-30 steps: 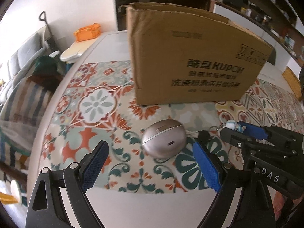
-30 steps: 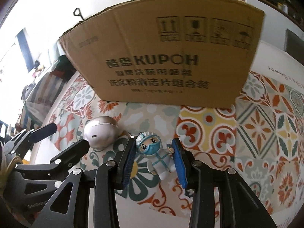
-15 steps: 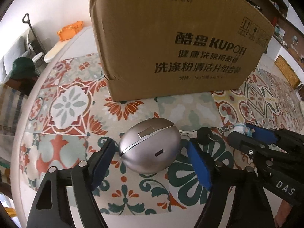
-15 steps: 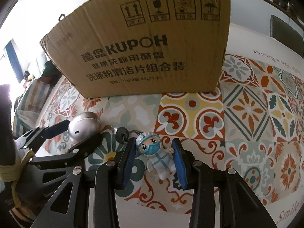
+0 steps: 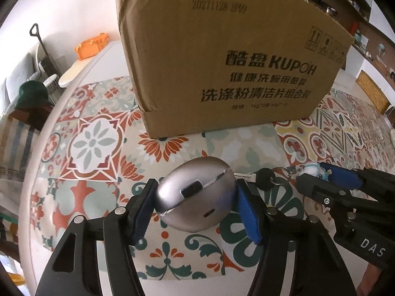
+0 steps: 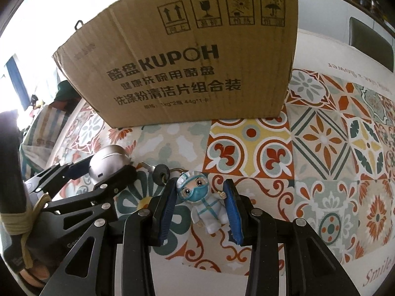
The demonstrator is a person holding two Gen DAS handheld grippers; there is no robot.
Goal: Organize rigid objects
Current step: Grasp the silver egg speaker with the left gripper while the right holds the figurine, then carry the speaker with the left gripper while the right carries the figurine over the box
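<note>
Up close, the silver egg-shaped case (image 5: 196,194) sits between the left gripper's (image 5: 195,206) closing jaws on the patterned tablecloth (image 5: 93,143). Only the right wrist view shows the right gripper (image 6: 201,208) clamped on the figurine keychain (image 6: 203,203), before the cardboard box (image 6: 197,56).

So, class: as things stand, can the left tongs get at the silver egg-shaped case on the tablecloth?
Probably yes. The left tongs already straddle the silver case and are closing on it, pads at its sides. Nothing lies between; the key and the right tongs sit off to the side.
</note>
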